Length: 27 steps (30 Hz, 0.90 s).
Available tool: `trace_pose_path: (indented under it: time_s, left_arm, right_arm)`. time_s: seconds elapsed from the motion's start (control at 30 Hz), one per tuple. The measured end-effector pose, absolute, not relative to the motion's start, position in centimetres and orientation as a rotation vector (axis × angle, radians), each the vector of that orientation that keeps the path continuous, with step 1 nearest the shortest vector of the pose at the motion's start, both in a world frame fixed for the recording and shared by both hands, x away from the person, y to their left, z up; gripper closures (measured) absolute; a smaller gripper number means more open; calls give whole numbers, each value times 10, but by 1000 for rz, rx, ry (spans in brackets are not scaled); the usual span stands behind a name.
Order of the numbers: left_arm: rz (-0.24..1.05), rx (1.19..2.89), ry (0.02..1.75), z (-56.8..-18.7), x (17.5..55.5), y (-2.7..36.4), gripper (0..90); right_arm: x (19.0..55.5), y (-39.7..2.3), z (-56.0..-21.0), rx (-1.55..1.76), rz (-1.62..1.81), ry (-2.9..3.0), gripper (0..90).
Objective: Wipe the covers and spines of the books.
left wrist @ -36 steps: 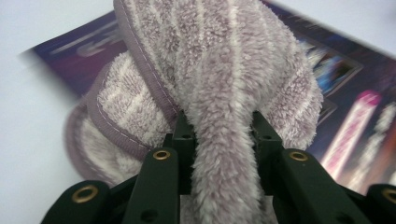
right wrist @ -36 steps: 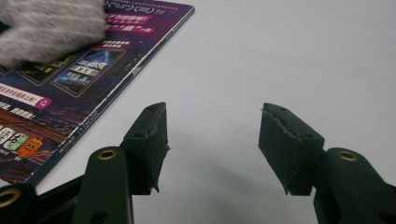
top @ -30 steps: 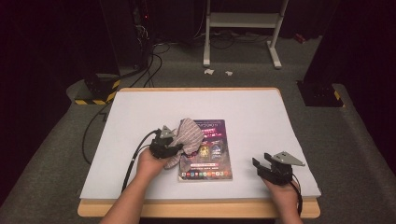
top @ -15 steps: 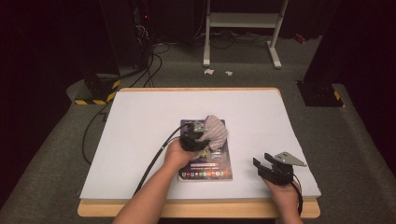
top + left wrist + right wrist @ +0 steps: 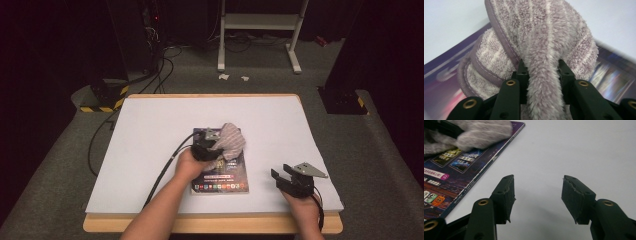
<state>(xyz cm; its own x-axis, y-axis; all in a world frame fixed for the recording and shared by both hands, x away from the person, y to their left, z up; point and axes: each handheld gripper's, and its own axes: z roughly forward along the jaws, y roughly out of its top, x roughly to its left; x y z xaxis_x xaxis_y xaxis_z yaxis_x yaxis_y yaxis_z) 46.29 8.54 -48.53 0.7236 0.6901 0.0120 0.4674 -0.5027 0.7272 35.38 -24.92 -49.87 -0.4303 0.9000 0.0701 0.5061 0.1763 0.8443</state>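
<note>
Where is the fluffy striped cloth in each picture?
High view: the fluffy striped cloth sits mid-table, on the top end of the book, pinched by the left gripper.
Left gripper view: the cloth is up close, squeezed between the black jaws, with the book under it.
Right gripper view: the cloth is in the top left corner.
Shared landmark: the purple book.

Open table around the right gripper, clutter under the left

The right gripper [image 5: 282,176] stood with bare white tabletop [image 5: 150,130] ahead of it and between its parted jaws; only the flat purple glossy booklet [image 5: 227,175] lay off to its left. Ahead of the left gripper [image 5: 212,142], the bunched grey-pink striped fleece cloth [image 5: 232,140] blocked the way.
</note>
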Motion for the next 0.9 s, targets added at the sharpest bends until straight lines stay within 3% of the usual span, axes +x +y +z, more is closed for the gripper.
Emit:
trace_pose_path:
  time_s: [0.17, 0.33, 0.5, 0.9]
  left_arm:
    - [447, 2173, 997, -481, 458, 149, 696]
    - [474, 2187, 1004, -480, 454, 155, 696]
    - [488, 2212, 982, -481, 458, 127, 697]
    - [375, 2239, 783, -484, 469, 22, 697]
  right_arm:
    - [353, -248, -499, 1325, 1155, 2008, 443]
    - [355, -246, -499, 1327, 1143, 2010, 443]
    - [354, -245, -499, 1322, 1147, 2011, 443]
    - [355, -243, -499, 1300, 1156, 2035, 445]
